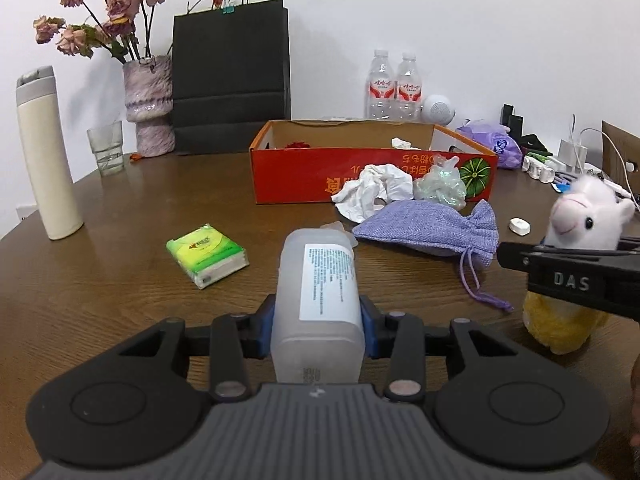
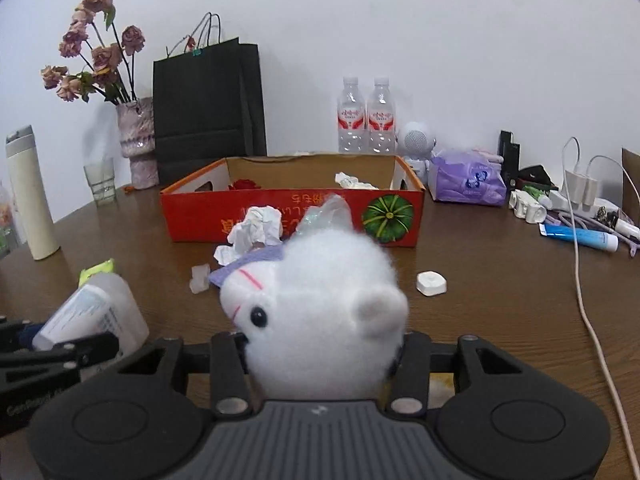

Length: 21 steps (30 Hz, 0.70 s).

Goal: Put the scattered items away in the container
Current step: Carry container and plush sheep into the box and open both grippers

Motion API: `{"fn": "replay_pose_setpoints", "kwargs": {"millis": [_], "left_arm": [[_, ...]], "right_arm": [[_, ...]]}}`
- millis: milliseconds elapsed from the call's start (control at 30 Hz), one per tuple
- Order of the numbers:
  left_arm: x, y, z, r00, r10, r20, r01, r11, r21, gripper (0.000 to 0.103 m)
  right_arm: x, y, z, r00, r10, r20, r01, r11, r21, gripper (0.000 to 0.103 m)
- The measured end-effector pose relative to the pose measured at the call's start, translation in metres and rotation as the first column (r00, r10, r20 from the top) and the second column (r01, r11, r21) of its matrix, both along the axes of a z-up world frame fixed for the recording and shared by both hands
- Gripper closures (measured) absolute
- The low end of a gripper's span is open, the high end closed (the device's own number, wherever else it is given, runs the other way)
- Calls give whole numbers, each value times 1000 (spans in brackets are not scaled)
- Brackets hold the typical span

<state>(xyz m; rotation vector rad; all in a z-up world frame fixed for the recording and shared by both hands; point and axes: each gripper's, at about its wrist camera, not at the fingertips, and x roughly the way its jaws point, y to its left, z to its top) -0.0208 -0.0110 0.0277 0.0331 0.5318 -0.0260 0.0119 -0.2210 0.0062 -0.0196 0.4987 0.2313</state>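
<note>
My left gripper (image 1: 318,322) is shut on a translucent white bottle (image 1: 318,300) with a printed label, held above the table; the bottle also shows in the right wrist view (image 2: 92,316). My right gripper (image 2: 320,354) is shut on a white plush alpaca (image 2: 320,312), which shows at the right of the left wrist view (image 1: 584,220). The orange cardboard box (image 1: 304,178) stands open ahead and holds a red item (image 1: 298,145) and crumpled paper (image 1: 404,143). On the table before it lie crumpled white paper (image 1: 374,192), a clear plastic wad (image 1: 440,188), a purple drawstring pouch (image 1: 432,228), a green tissue pack (image 1: 206,254) and a small white block (image 1: 519,226).
A cream flask (image 1: 44,156), a glass (image 1: 106,152), a vase of dried roses (image 1: 148,104) and a black paper bag (image 1: 230,76) stand at the back left. Two water bottles (image 1: 394,86) stand behind the box. Chargers, cables (image 2: 580,240), a blue tube (image 2: 580,237) and a purple tissue pack (image 2: 466,178) crowd the right.
</note>
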Motion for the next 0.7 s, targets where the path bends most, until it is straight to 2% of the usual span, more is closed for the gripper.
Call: {"fn": "replay_pose_setpoints", "kwargs": {"millis": [100,167,233,367,600,667,700], "left_arm": [[-2,-1,-2,1000,-1,16,1,1000,7,61],[-3,-1,-3,1000,3,20,-3,1000,3,61],[-5,0,-3,1000,-3,20,3,1000,4,61],[-11,1,-3,1000,0,19,0,1000,3,61],[-15,2,-2,1000,4,14,-4,1000,-2,61],[-15,0,-2,1000,-6,10,6,1000,-5,62],[-15,0,-1,1000,-8,9,8,1000,-10,62]], "right_arm": [[-3,2,-3,1000,-14,18,14,1000,-8,48],[-6,-1,-4,1000,-15,11,15,1000,5,29],[-10,-7,-2,1000,-6,8,6,1000,27,20],[-28,-16,3,1000,4,24,-5,1000,27,16],[-55,-21,6,998,-33,51,35,999,-22,19],[-58,-20,7,998,-28,65,30,999,-32,31],[-58,-19,7,998,-13,66,15,999,-30,47]]}}
